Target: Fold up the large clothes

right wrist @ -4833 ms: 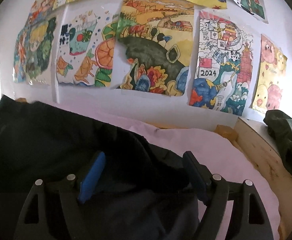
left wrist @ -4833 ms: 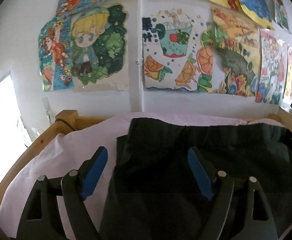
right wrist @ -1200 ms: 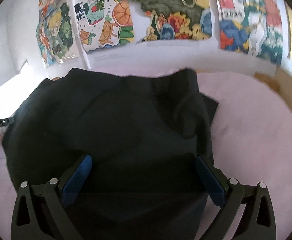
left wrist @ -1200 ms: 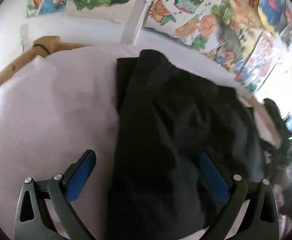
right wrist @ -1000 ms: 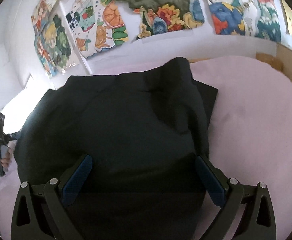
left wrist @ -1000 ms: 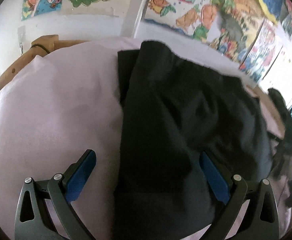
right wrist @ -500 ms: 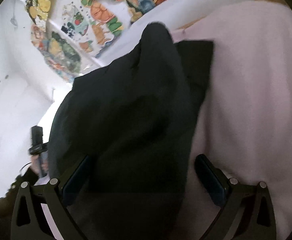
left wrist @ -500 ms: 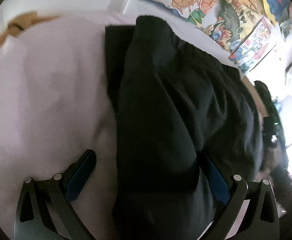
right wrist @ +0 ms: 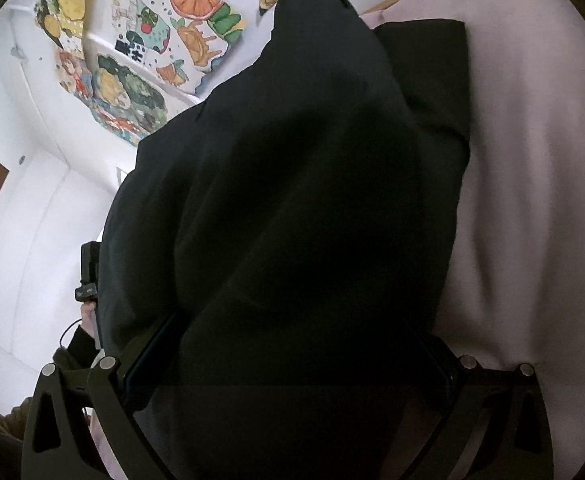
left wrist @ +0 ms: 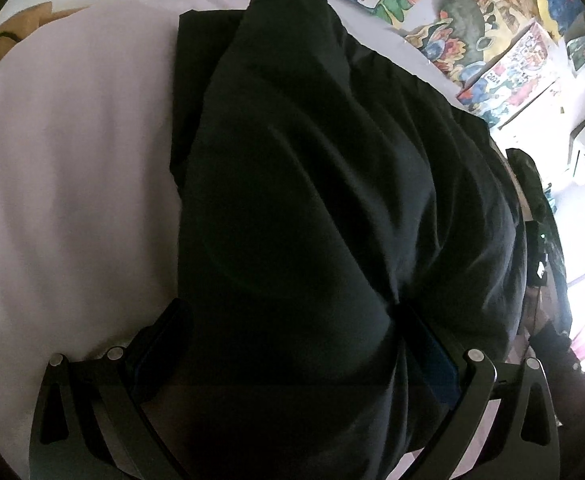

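Both claws, left gripper (left wrist: 292, 360) and right gripper (right wrist: 288, 356), spread wide.
Black garment (left wrist: 332, 200) drapes between each pair of fingers; actual contact seems likely, unclear, above the pink sheet (left wrist: 72, 160).

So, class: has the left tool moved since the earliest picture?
Yes. The left tool has tipped down toward the pink sheet; the wall drawings, once central, now sit at the top edge.
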